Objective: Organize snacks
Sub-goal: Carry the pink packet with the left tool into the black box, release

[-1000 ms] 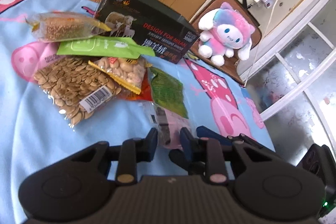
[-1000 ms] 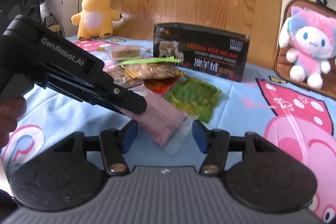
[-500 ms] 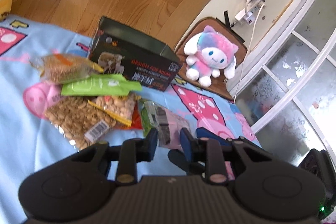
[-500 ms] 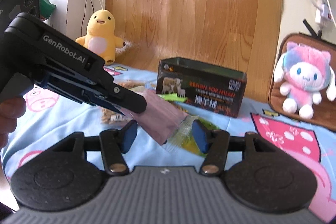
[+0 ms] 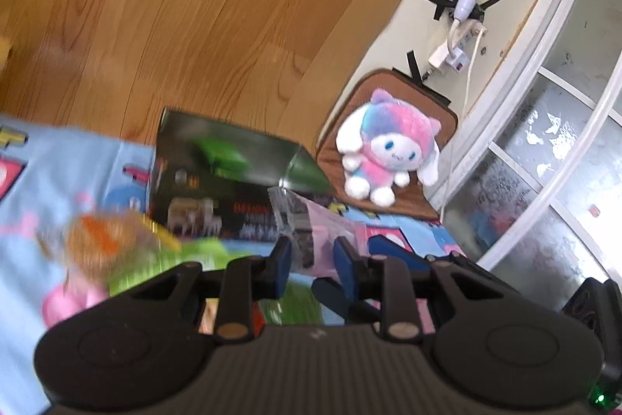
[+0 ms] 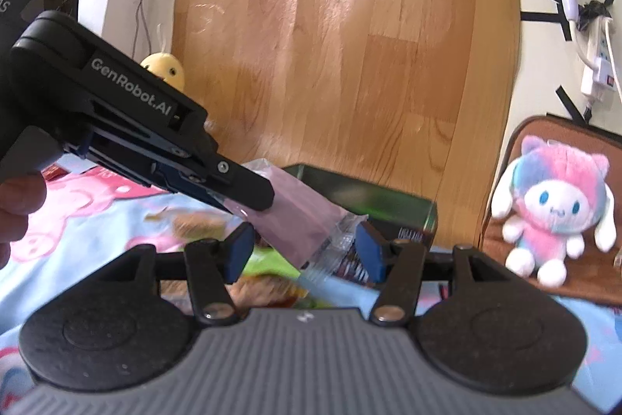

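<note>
My left gripper (image 5: pixel 311 251) is shut on a pink snack packet (image 5: pixel 326 226) and holds it in the air, in front of the open dark green box (image 5: pixel 233 158). The right wrist view shows that gripper (image 6: pixel 254 199) from the side, with the pink packet (image 6: pixel 299 224) sticking out of its tip. My right gripper (image 6: pixel 303 244) is open; the packet hangs ahead of it, apart from both pads. The other snack packets (image 5: pixel 105 240) lie blurred on the blue sheet, left of the box (image 6: pixel 388 197).
A pink and blue plush toy (image 6: pixel 556 205) leans on a brown cushion right of the box. A yellow plush (image 6: pixel 167 69) sits at the back left, before a wooden board. A hand (image 6: pixel 15 197) grips the left tool. A bulb and power strip (image 5: pixel 462 41) hang on the wall.
Both grippers have risen and tilted up. The left one has lifted the pink packet off the sheet and brought it closer to the box. The right jaws stay equally wide.
</note>
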Tool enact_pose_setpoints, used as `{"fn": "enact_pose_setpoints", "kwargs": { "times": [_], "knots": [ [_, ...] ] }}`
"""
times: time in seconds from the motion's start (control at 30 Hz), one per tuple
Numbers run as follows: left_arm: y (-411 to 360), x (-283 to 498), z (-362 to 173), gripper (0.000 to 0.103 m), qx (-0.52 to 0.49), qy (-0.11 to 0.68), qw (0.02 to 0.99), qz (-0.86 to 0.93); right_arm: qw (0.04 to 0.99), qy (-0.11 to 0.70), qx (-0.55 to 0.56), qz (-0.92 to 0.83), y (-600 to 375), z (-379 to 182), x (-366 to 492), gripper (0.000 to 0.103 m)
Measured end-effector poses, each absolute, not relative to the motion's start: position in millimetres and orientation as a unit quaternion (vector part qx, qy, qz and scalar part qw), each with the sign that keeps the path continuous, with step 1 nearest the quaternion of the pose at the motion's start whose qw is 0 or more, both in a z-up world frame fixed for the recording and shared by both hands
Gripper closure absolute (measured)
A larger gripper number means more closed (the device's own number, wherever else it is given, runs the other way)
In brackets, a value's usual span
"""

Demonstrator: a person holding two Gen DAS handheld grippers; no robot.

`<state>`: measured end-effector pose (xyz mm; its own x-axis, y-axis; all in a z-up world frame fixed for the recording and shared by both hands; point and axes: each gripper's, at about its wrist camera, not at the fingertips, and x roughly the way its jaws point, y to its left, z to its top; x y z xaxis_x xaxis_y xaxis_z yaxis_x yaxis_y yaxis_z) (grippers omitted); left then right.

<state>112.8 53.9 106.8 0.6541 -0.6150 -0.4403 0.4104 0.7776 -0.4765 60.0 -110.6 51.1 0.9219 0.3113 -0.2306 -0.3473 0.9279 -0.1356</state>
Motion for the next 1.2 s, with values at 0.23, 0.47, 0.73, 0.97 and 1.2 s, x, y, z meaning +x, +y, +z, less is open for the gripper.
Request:
{"fn": "enact_pose_setpoints", "kwargs": {
  "times": [0.23,0.47,0.73,0.97,1.2],
  "knots": [
    [51.5,171.0,116.6,0.079,-0.157,0.291,0.904,-0.270,0.977,0.100,-0.084,0.169,-111.1,58.7,119.8,0.043],
    [54.0,223.2,106.0,0.078,-0.154,0.300,0.909,-0.245,0.975,0.117,-0.077,0.172,-105.8,50.9,169.8,0.043],
    [58.0,254.0,82.7,0.075,-0.162,0.316,0.910,-0.214,0.971,0.148,-0.070,0.173,-96.0,36.6,202.0,0.037],
    [59.4,237.6,85.7,0.062,-0.152,0.306,0.917,-0.204,0.975,0.130,-0.058,0.168,-106.4,43.7,168.5,0.032],
    [86.8,175.5,104.8,0.059,-0.170,0.264,0.923,-0.220,0.973,0.144,-0.015,0.182,-126.5,39.5,115.9,0.034]
  ]
}}
